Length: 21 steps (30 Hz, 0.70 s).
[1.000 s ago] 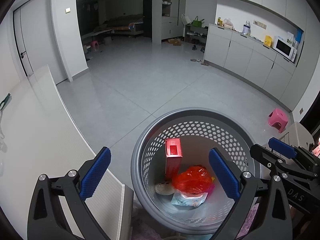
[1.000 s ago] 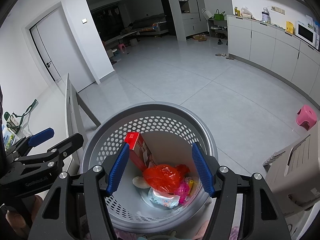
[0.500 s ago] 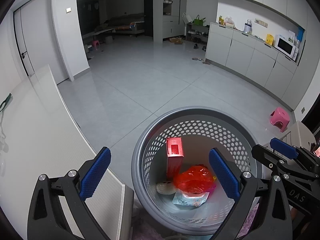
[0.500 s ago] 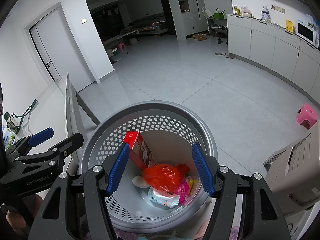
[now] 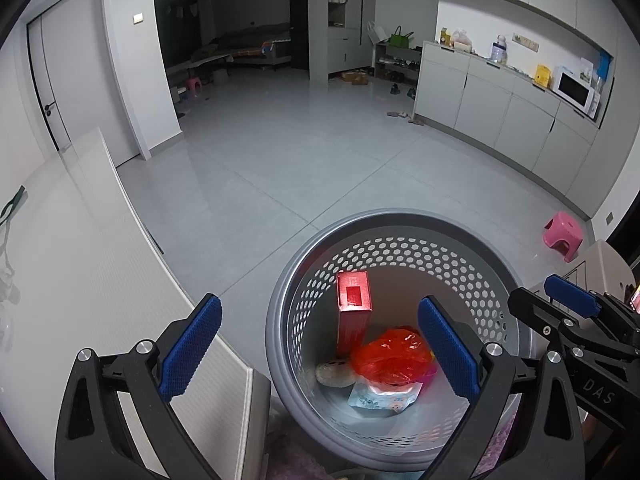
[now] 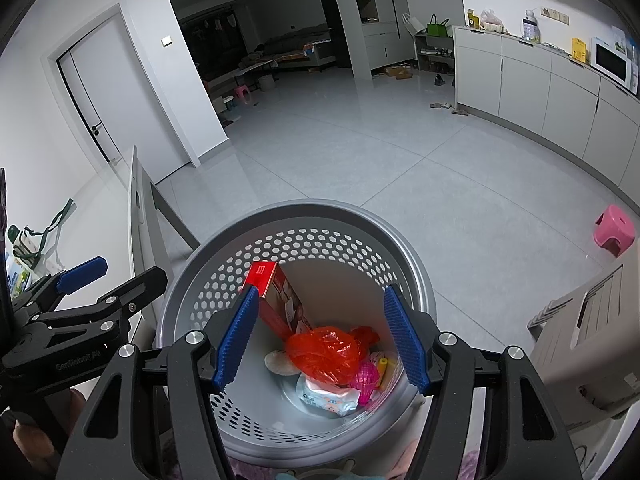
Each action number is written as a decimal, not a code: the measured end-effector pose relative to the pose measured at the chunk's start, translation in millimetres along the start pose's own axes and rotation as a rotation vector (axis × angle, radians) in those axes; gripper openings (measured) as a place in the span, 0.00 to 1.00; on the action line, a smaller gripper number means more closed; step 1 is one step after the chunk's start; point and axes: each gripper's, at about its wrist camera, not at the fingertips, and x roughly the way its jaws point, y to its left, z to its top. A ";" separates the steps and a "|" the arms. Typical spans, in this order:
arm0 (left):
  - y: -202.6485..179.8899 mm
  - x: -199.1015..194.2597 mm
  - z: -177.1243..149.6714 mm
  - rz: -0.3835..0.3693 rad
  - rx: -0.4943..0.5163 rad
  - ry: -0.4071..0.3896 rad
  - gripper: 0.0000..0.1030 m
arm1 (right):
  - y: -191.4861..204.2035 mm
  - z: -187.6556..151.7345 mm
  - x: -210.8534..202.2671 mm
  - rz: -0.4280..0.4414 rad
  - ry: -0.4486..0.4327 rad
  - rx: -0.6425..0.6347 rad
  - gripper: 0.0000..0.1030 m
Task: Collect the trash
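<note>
A grey perforated trash basket (image 5: 400,220) (image 6: 312,210) stands on the floor below both grippers. Inside lie a red box (image 5: 353,312) (image 6: 276,300) leaning on the wall, a crumpled red plastic bag (image 5: 390,356) (image 6: 326,354), a wipes packet (image 5: 382,394) (image 6: 328,398), a round pale item (image 5: 334,372) and pink bits (image 6: 366,378). My left gripper (image 5: 318,350) is open and empty above the basket's left rim. My right gripper (image 6: 322,336) is open and empty above the basket's middle. Each gripper shows in the other's view, the right (image 5: 568,300) and the left (image 6: 84,272).
A white table (image 5: 80,280) runs along the left, its edge next to the basket. A beige plastic unit (image 6: 592,340) stands on the right. A pink stool (image 5: 562,234) (image 6: 614,230) is on the tiled floor; white cabinets (image 5: 500,112) line the far right.
Both views have shifted only slightly over the basket. The grippers stay open and the trash in the basket has not moved.
</note>
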 end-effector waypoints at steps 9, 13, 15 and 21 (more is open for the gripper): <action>0.3 0.8 -0.4 0.000 -0.001 0.002 0.94 | 0.0 -1.0 -0.1 0.001 0.001 0.001 0.60; 0.1 0.6 -0.2 -0.002 -0.004 0.004 0.94 | 0.6 -1.8 0.5 -0.001 0.001 -0.001 0.60; 0.1 0.9 -0.2 0.000 -0.004 0.002 0.94 | 0.5 -1.4 0.8 -0.001 0.002 0.000 0.60; 0.2 1.9 -1.3 0.001 -0.008 0.005 0.94 | 0.3 -2.9 1.4 0.000 0.003 -0.001 0.60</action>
